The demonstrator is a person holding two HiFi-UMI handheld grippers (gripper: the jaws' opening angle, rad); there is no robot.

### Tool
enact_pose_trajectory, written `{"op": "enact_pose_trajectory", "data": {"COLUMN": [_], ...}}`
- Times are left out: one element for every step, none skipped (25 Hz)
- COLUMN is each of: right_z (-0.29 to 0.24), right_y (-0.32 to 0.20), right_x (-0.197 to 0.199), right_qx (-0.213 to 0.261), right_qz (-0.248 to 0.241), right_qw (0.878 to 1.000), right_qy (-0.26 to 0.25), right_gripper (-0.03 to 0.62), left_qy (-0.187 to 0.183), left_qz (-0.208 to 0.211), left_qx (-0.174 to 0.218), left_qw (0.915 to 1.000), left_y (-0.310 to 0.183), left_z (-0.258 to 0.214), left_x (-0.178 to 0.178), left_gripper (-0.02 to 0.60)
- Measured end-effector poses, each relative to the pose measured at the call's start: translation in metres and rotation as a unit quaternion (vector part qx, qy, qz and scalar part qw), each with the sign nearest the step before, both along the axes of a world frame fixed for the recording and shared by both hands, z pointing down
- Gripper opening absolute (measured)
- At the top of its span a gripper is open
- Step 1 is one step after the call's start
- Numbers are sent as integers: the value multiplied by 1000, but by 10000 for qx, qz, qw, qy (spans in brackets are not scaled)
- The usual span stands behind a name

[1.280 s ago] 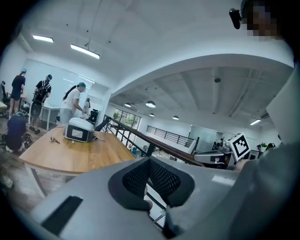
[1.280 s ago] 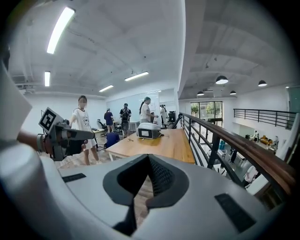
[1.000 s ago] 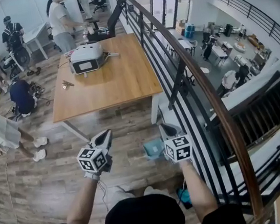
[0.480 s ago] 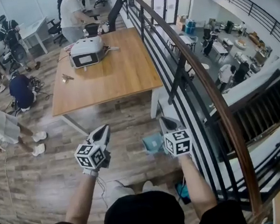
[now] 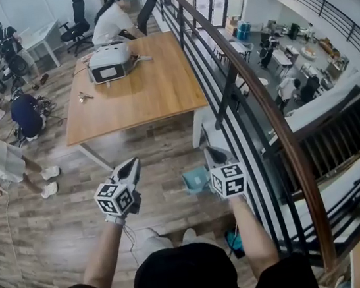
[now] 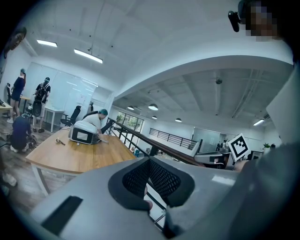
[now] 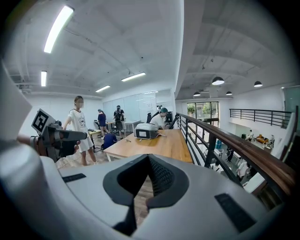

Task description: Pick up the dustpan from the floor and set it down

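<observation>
Held left gripper [image 5: 132,165] and right gripper [image 5: 211,154] steady since earlier, both closed, empty.
Probably needed opening before lowering to dustpan [image 5: 195,182], lower centre.

A long wooden table [image 5: 147,101] stands on the wood-plank floor [image 5: 52,224] beside a black railing [image 5: 267,111]. A white, boxy machine [image 5: 110,62] sits at the table's far end, and a small object [image 5: 84,95] lies apart from it on the bare top. A teal dustpan [image 5: 195,179] lies on the floor off the table's near corner, close to the railing.
</observation>
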State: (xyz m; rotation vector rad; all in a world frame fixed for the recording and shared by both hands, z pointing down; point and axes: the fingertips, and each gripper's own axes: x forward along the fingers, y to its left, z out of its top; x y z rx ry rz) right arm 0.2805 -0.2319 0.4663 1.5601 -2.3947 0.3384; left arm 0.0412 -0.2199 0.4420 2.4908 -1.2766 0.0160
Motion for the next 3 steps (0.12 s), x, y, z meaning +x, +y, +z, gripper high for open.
{"op": "enact_pose_trajectory", "data": {"right_z": [1,2,4], "right_y": [0,1,1], "right_x": [0,1,1], "right_qx": [-16,-40,-69], "right_qz": [4,9,15], "right_qw": [10000,10000,10000], "right_qy": [3,5,7], "right_gripper": [-5,-5,-6], "left_qy": [0,1,0], "left_qz": [5,10,16], "left_qx": [3,5,8], "left_qw": [10000,10000,10000], "left_y": [0,1,1], "left_z": [0,1,1], "left_x": [0,1,1], "left_gripper": [-5,-5,-5]}}
